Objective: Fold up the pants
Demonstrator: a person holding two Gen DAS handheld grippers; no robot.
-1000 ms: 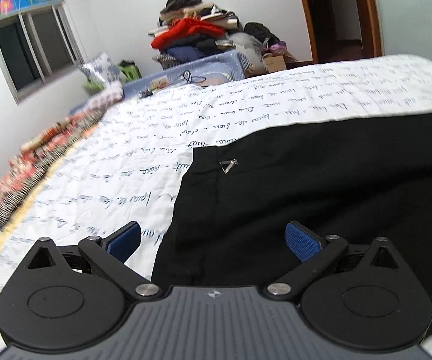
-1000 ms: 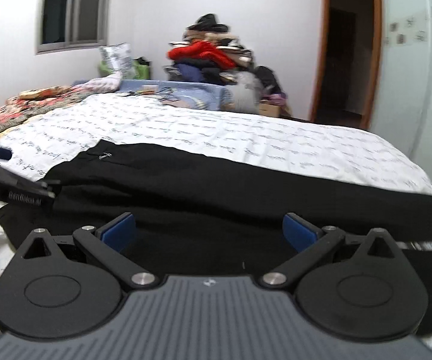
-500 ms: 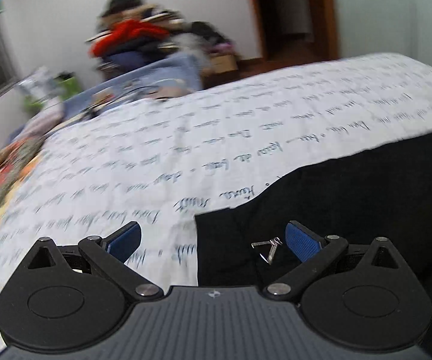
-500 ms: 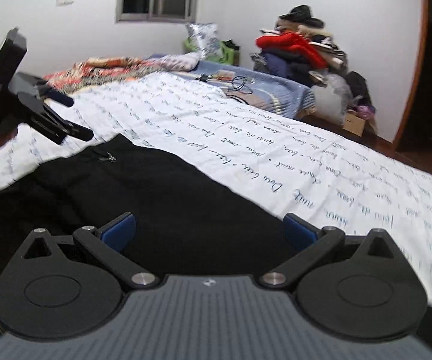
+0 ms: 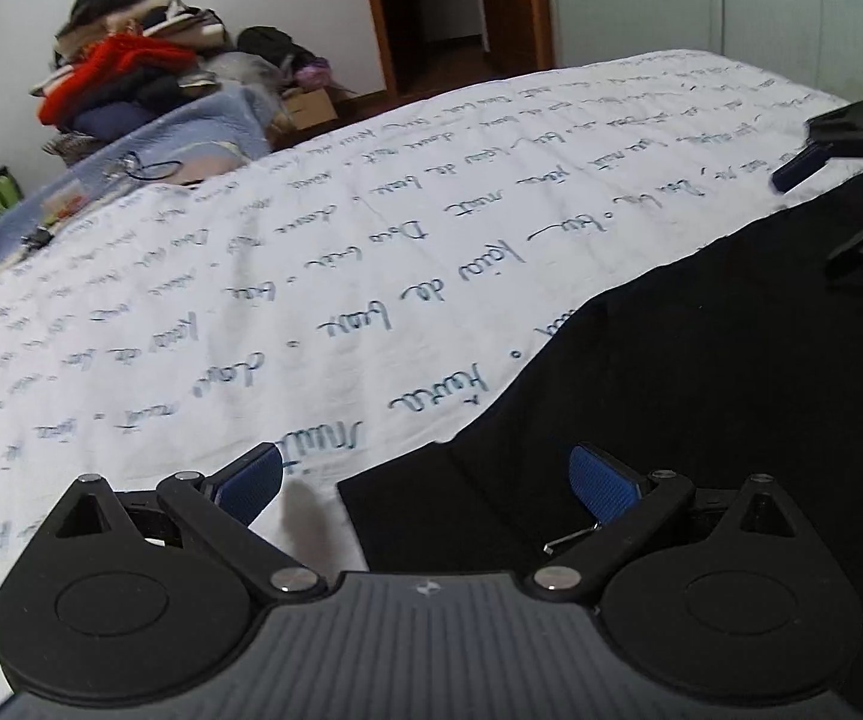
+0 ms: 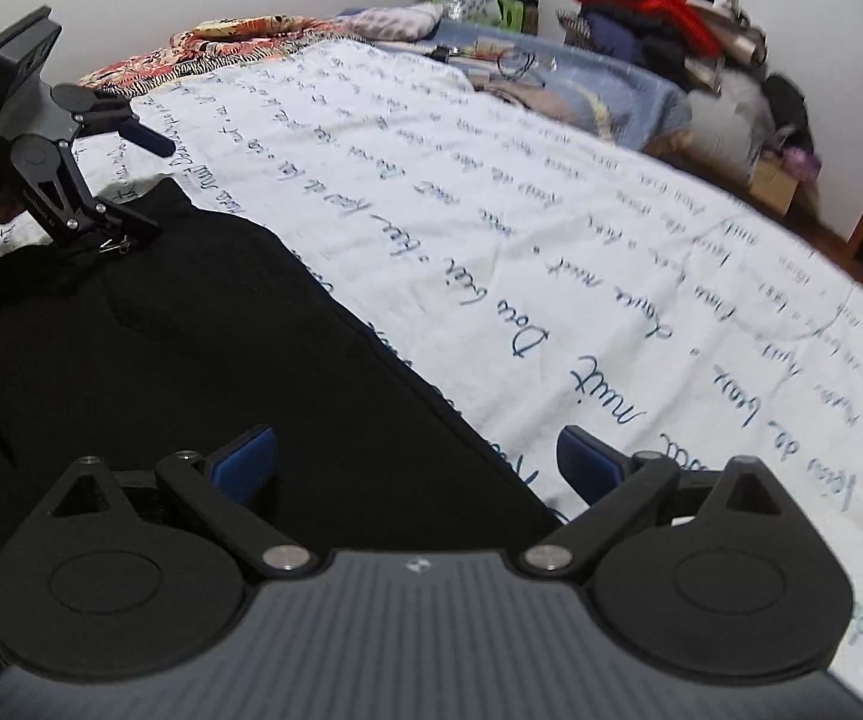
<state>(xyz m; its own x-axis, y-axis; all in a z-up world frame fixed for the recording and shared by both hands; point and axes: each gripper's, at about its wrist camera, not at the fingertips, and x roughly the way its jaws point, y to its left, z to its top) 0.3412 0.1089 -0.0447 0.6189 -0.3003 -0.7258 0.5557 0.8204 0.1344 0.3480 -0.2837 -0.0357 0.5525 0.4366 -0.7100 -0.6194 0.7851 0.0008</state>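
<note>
Both grippers are reaching down at the black pants lying flat on the bed. Left gripper is standing wide over a corner of the pants, one pad above the cloth, the other above the script-printed cover, gripping nothing. Right gripper is also gaping, its jaws just having been narrowing slightly, straddling the pants' far edge without pinching it. Clothes pile is sitting beyond the bed.
</note>
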